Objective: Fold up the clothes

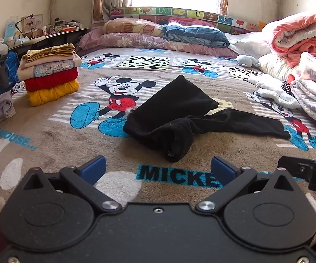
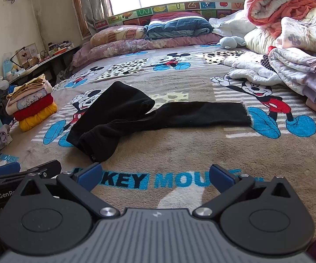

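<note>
A: Starting at the left, what sits there?

B: A stack of folded clothes [image 1: 50, 72] near the bed's left edge, yellow at the bottom, red above it.

A: And the middle?

B: Black trousers [image 1: 186, 118] lie crumpled on the cartoon-mouse blanket [image 1: 48, 135], one leg stretched rightward, well apart from the stack.

A: The tongs?

B: The left gripper [image 1: 158, 168] and right gripper [image 2: 155, 173] both hover near the blanket's front edge, jaws spread wide, pinching nothing.

A: Far right?

B: A heap of unfolded laundry [image 2: 293, 70] under an orange quilt [image 2: 285, 2].
</note>
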